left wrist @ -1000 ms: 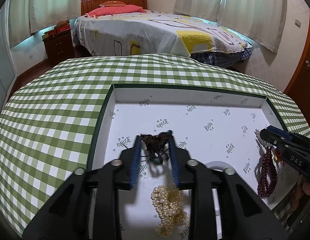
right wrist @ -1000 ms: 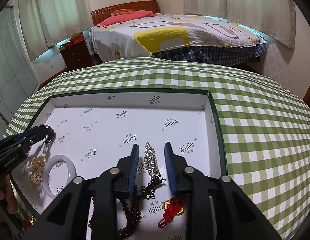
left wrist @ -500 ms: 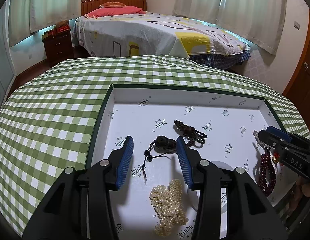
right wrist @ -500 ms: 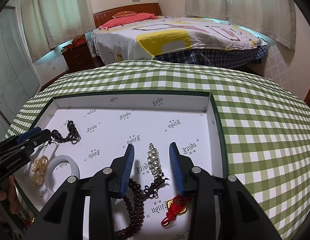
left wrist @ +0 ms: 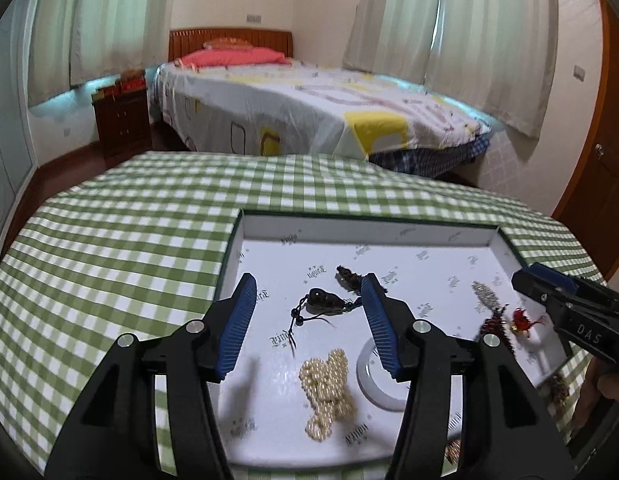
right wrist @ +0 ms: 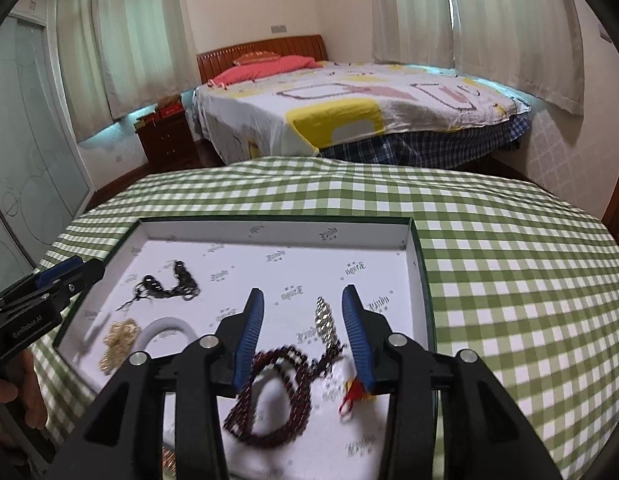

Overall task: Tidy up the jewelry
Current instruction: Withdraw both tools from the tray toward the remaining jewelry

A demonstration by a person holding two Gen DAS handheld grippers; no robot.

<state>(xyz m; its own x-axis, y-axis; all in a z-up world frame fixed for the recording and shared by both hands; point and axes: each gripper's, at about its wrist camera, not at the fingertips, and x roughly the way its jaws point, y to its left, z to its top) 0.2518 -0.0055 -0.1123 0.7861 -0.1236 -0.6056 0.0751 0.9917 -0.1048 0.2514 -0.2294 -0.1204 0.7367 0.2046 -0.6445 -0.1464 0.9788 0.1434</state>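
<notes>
Both spread and empty, the left gripper (left wrist: 307,320) and right gripper (right wrist: 303,336), jaws just opened, could snag the dark cord pendant (left wrist: 323,304) at centre frame if lowered carelessly.

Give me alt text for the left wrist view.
The left gripper hangs open over a white tray on a green checked cloth, above a dark pendant cord; a pearl strand lies nearer.

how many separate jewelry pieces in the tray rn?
5: dark cord pendant back left, pearl strand front left, white bangle beside it, rhinestone strip right, maroon beads front right with red tassel. Others may be hidden.
</notes>
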